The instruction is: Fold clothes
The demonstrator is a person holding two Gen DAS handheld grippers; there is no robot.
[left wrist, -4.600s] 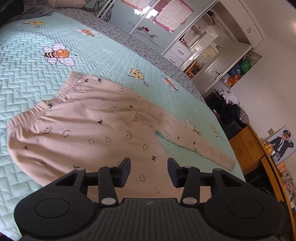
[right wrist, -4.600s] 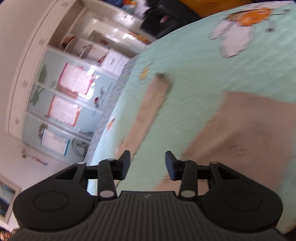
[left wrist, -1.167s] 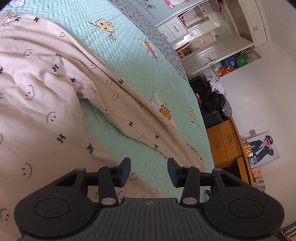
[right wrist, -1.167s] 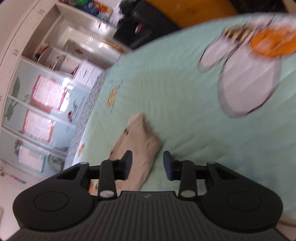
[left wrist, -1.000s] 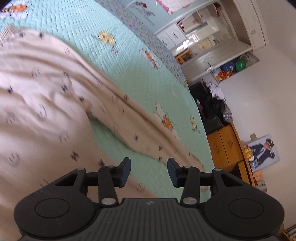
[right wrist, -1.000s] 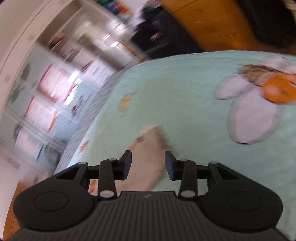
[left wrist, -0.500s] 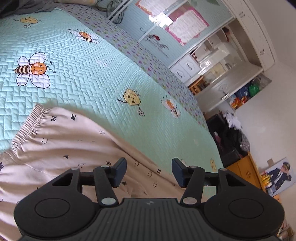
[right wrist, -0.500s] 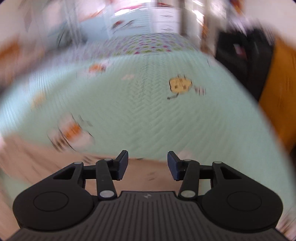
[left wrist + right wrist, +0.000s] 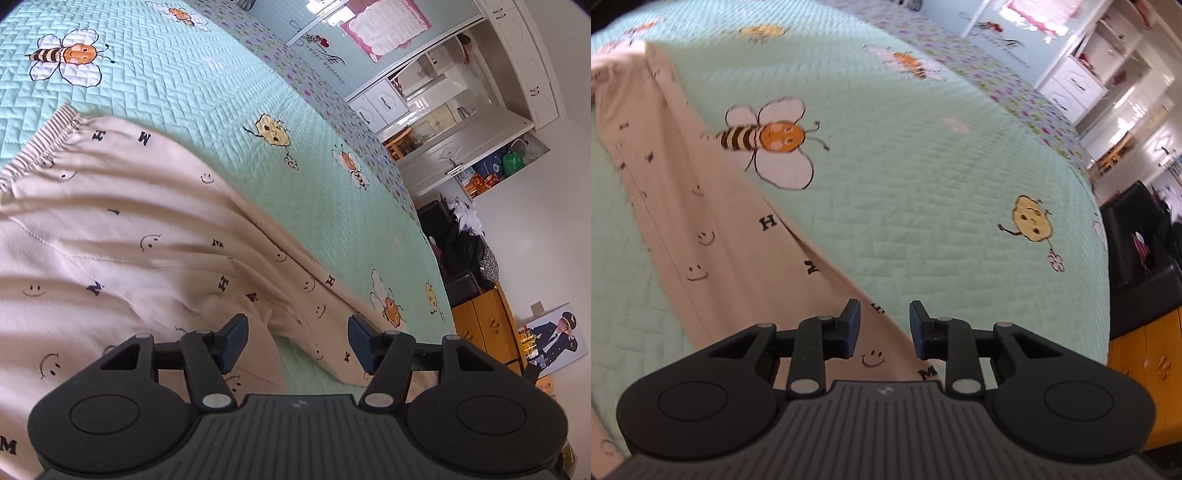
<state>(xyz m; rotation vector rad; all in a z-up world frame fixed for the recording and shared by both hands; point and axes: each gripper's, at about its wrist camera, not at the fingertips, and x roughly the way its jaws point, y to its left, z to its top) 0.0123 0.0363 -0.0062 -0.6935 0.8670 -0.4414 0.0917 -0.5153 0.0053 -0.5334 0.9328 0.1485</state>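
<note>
A pair of beige trousers (image 9: pixel 122 236), printed with small smiley faces and the letters H and M, lies spread on a mint-green quilted bedspread (image 9: pixel 207 92) decorated with cartoon bees. In the left wrist view the gathered elastic waistband (image 9: pixel 37 144) sits at the far left, and the body of the garment fills the near left of the frame. One trouser leg (image 9: pixel 321 306) runs off toward the right, with a strip of bare bedspread showing between it and the nearer fabric around the crotch.

The left gripper (image 9: pixel 295 339) has its two fingers spread wide, poised above the crotch area where the legs divide; whether the fingertips touch the cloth cannot be told.

In the right wrist view a single trouser leg (image 9: pixel 701 229) runs from the far left down to the near centre, passing just beside a large bee motif (image 9: pixel 768 140). The right gripper (image 9: pixel 882 328) is also spread, though less widely, with its fingers over the near part of that leg and its right-hand edge; it grips nothing.

Beyond the bed's far edge stand white cabinets (image 9: pixel 461 122), a dark bag (image 9: pixel 465 251) and an orange-brown wooden cupboard (image 9: pixel 484 317). A portrait photograph (image 9: pixel 554 336) leans at the far right.
</note>
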